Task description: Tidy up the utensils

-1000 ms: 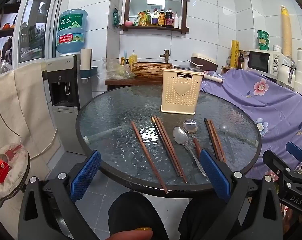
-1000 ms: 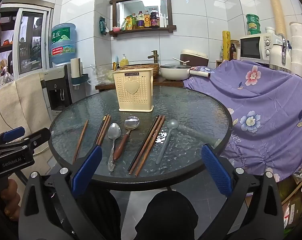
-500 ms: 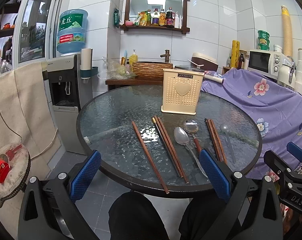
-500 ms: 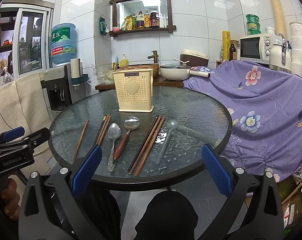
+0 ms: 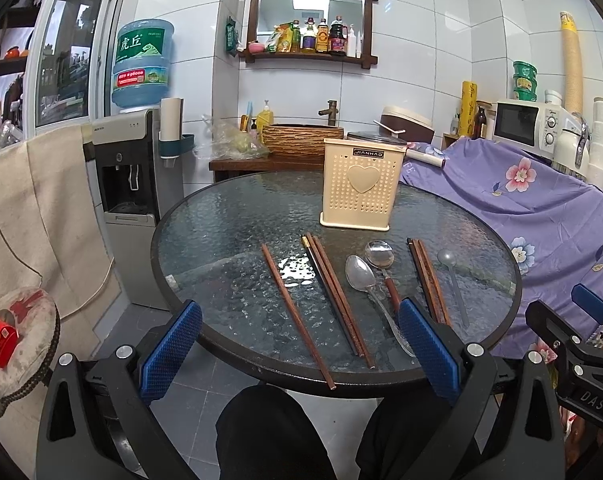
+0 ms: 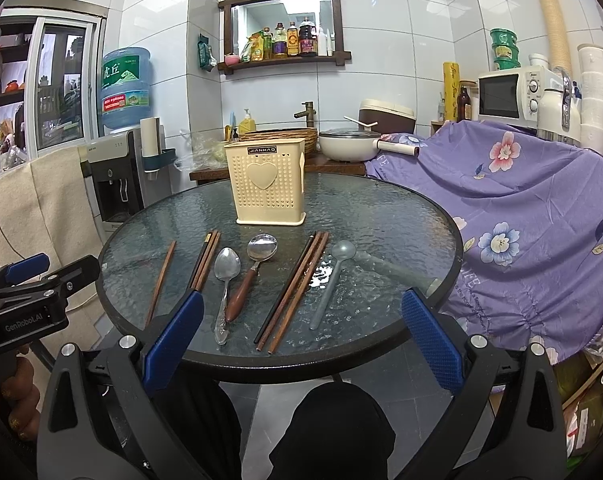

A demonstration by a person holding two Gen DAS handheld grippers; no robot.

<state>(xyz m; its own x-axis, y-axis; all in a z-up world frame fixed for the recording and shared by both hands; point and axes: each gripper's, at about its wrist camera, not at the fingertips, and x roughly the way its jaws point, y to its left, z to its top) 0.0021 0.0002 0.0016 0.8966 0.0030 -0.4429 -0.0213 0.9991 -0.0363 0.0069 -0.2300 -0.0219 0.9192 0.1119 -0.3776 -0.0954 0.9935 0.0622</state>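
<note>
Both of your grippers sit back from the near rim of the table [image 6: 421, 216], wide apart at the fingers and holding nothing. The left gripper [image 5: 299, 350] looks across the left half of the row, the right gripper [image 6: 301, 338] across the right half.

Every utensil lies flat on the glass ahead of you, long axis running roughly from you toward the caddy [image 6: 266, 182], which stands upright at the far middle of the table. That is the relation to use: handles or butt ends point toward you, so a straight reach forward meets each one end-on, and a lift then a carry further forward brings it over the caddy's open top.

From the left of the row: a lone chopstick [image 5: 297, 312], a chopstick bundle [image 5: 335, 296], a metal spoon [image 6: 226, 280], a wood-handled spoon [image 6: 249, 276], a second chopstick bundle [image 6: 293, 288] and a pale spoon [image 6: 331, 284]. The lone chopstick and first bundle lie nearer your left gripper; the second bundle and pale spoon nearer your right.

The chopsticks are thin, dark brown and lie close together, so expect them to roll or split on the slick glass. The pale spoon looks light, probably plastic. No utensil looks to be in the caddy yet.
</note>
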